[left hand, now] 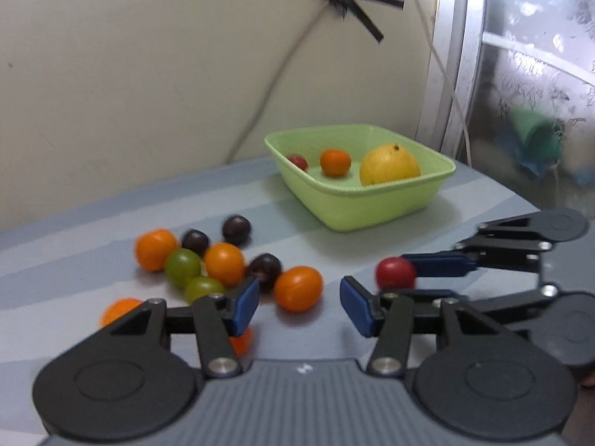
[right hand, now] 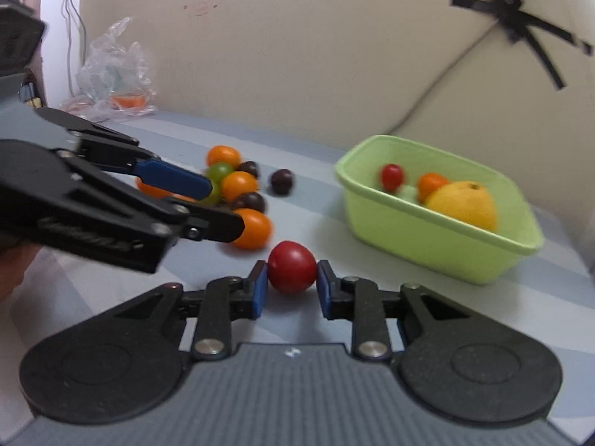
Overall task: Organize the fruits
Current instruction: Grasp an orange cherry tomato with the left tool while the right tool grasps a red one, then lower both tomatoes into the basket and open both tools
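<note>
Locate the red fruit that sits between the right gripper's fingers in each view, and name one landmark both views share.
Left wrist view: red fruit right of centre, beside the right gripper's blue fingers, on the table in front of the bowl.
Right wrist view: red fruit at centre, between the two blue fingers.
Shared landmark: the green bowl holding the big yellow fruit.

Pretty soft, even indoor light is filling both views, no harsh glare. Fruits are casting faint smudgy shadows on the table. Everything's looking slightly motion-blurred, and the fisheye is bending the wall hard toward the edges.
</note>
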`<state>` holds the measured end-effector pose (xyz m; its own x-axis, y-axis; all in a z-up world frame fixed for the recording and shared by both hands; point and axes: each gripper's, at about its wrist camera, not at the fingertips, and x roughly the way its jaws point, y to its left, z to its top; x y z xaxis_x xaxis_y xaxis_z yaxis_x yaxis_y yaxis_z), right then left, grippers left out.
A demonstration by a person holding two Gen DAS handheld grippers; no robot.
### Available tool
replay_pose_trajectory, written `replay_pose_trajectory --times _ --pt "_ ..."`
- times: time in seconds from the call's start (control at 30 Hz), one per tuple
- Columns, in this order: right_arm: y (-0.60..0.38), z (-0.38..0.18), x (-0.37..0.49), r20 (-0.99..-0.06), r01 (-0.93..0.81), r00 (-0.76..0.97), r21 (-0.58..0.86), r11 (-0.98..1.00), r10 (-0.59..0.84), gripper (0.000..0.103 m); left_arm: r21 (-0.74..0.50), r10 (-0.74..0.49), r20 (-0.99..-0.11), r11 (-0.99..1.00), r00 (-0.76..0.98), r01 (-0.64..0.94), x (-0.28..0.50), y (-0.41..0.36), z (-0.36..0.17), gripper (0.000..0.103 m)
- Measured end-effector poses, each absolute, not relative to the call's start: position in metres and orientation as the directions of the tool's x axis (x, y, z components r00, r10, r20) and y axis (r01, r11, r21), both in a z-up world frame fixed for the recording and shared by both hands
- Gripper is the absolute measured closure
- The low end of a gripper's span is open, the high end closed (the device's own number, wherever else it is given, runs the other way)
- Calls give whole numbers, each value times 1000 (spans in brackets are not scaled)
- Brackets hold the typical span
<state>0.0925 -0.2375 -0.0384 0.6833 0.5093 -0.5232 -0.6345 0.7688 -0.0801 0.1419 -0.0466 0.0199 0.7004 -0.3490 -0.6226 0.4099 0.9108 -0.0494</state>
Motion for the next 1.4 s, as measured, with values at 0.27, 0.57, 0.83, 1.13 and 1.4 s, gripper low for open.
replay_pose_trajectory --times 0.27,0.57,0.83,1.13,1.4 --pt "-265 -39 97 -514 -604 687 -11 797 514 72 -52 -296 -653 936 697 349 155 -62 7 71" --pt "-281 -19 88 -410 -593 730 19 805 547 72 -113 -391 -562 909 729 401 145 -62 38 71" --pt "-290 9 130 -319 -509 815 9 861 485 72 -107 -385 -552 912 740 395 206 -86 55 71" --pt "-293 -6 160 -352 -480 821 -1 877 449 62 -144 -422 -562 897 711 419 233 -96 47 63" --pt "-306 -2 146 -260 -423 874 6 906 410 53 -177 -406 -463 913 787 367 214 -55 85 63"
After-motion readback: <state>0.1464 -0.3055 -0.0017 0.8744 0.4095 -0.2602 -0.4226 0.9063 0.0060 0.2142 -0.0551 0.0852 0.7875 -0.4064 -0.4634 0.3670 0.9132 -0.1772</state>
